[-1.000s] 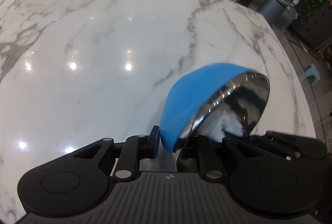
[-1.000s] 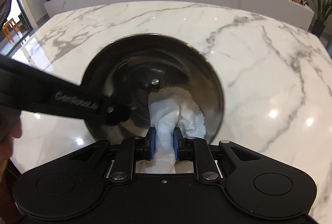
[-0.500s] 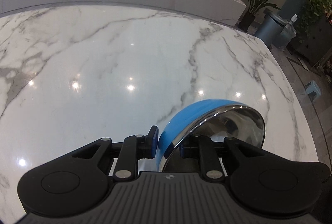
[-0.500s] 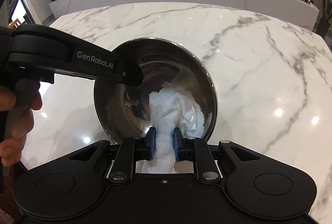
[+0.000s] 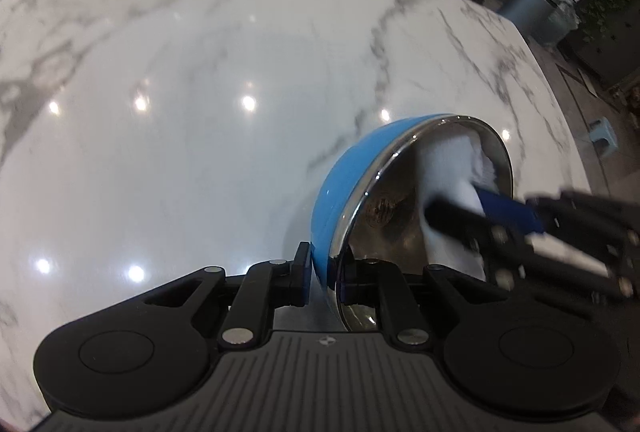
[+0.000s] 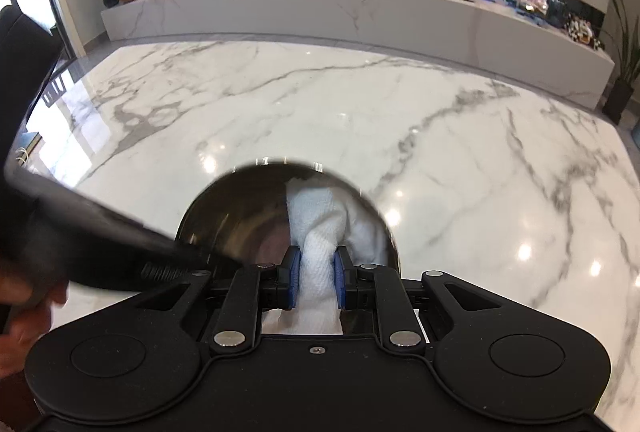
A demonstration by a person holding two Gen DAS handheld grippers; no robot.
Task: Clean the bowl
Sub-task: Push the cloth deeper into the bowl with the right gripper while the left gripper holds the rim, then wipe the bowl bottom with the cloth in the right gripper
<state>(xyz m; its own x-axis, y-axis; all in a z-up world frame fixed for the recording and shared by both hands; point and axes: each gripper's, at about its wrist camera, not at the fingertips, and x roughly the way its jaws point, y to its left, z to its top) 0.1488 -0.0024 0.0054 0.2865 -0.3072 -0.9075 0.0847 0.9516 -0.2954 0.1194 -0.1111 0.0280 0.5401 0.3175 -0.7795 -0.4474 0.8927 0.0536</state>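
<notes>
Meanwhile left tool (image 5: 325, 282) pinches the bowl (image 5: 352, 187) rim; right tool (image 6: 316, 282) clamps the cloth (image 6: 320, 207) inside.

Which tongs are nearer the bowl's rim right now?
Left. The left tongs pinch the bowl right at its rim, one finger outside, one inside. The right tongs hold the cloth and reach inside the bowl, pressing cloth to the inner wall.

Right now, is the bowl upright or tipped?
Tipped: the bowl is clamped by its rim in the left gripper, opening facing sideways toward the white cloth.
</notes>
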